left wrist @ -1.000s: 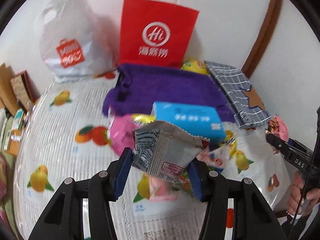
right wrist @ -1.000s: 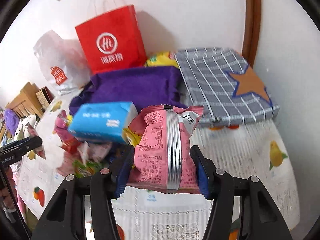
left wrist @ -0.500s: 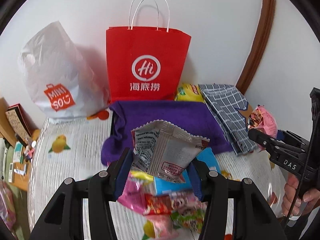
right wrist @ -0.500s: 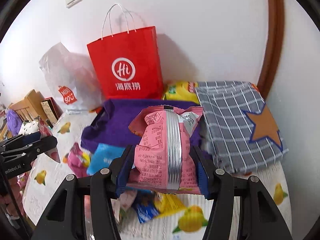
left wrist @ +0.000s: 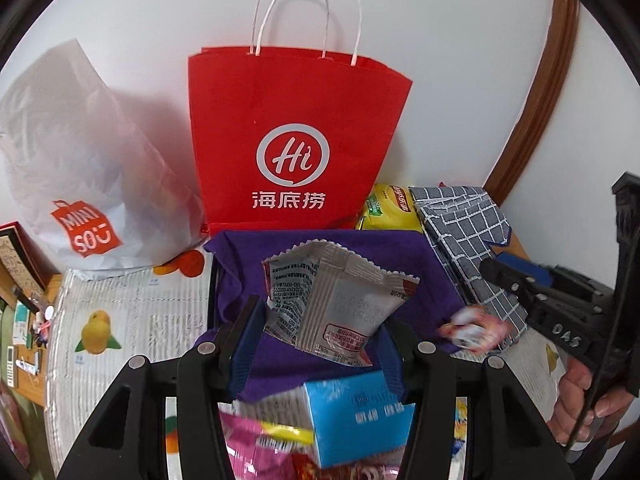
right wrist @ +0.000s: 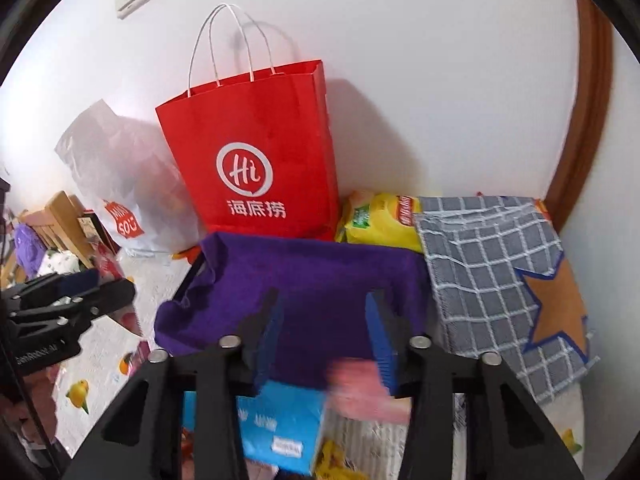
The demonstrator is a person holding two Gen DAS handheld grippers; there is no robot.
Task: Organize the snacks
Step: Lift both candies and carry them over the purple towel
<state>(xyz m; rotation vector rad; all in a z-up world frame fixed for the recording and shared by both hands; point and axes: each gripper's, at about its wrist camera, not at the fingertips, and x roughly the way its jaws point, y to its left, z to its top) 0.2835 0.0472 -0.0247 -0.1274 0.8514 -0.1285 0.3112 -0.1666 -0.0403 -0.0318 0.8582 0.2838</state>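
The left gripper (left wrist: 316, 344), tilted downward, clamps a silver packet (left wrist: 332, 304) over the purple cloth (right wrist: 320, 280), near the red bag (left wrist: 296, 140). The right gripper (right wrist: 324, 336), jaws just narrowed and empty, points down at the cloth's near edge, a blurred pink packet (right wrist: 364, 392) below its right finger. Far side is walled by bags; the cloth's middle lies bare.

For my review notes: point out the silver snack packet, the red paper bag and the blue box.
silver snack packet (left wrist: 336, 304), left wrist view, its printed back.
red paper bag (right wrist: 256, 152), right wrist view, its front face.
blue box (left wrist: 360, 416), left wrist view, its side panel.
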